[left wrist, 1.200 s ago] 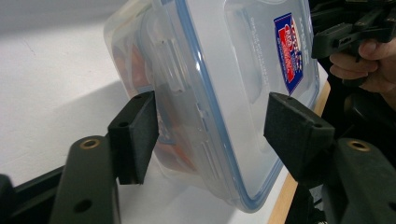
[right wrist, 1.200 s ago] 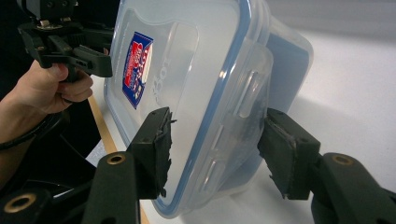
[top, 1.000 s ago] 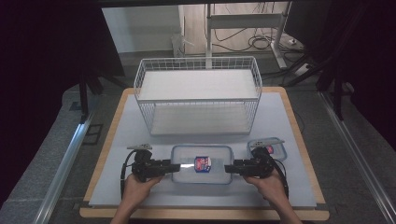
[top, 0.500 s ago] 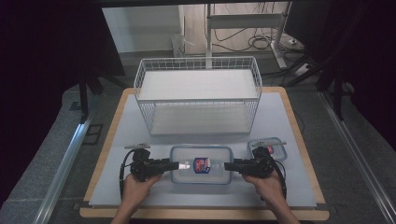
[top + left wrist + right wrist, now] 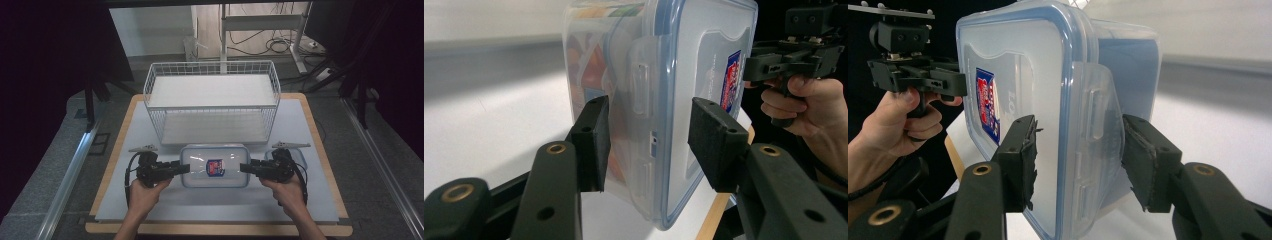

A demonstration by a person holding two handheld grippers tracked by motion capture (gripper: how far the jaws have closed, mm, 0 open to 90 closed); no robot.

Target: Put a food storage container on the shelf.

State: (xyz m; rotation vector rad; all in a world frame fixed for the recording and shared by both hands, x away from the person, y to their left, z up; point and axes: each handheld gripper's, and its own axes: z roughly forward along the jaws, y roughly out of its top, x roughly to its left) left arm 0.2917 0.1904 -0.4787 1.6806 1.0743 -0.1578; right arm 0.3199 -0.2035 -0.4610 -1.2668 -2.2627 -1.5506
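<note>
A clear lidded food container [image 5: 214, 166] with a blue seal and a red-and-blue label sits between the 2 grippers at the near middle of the white table [image 5: 310, 130], just in front of the white wire basket [image 5: 212, 100]. The left gripper [image 5: 184, 168] clamps its left short end and the right gripper [image 5: 244, 168] its right short end — each across the thickness of the box, 1 pad on the lid and 1 on the underside. In the left gripper view the pads [image 5: 594, 142] straddle the side latch of the container [image 5: 659, 90], the jaws having just been closing onto it; in the right gripper view the pads [image 5: 1020, 160] likewise squeeze the latch end of the container [image 5: 1048, 100], those jaws also having just been closing with the box between them. So both grips look made, and the box appears to ride slightly clear of the table, though the gap beneath it is hard to judge from above. What is done, then: the 2-handed pickup. What is left, as I read it, is the carry — most likely forward and up onto a shelf of the basket, both of whose levels lie bare — then setting it down level and letting go. A second small lidded tub [image 5: 300, 156] lies by the right hand, untouched.
</note>
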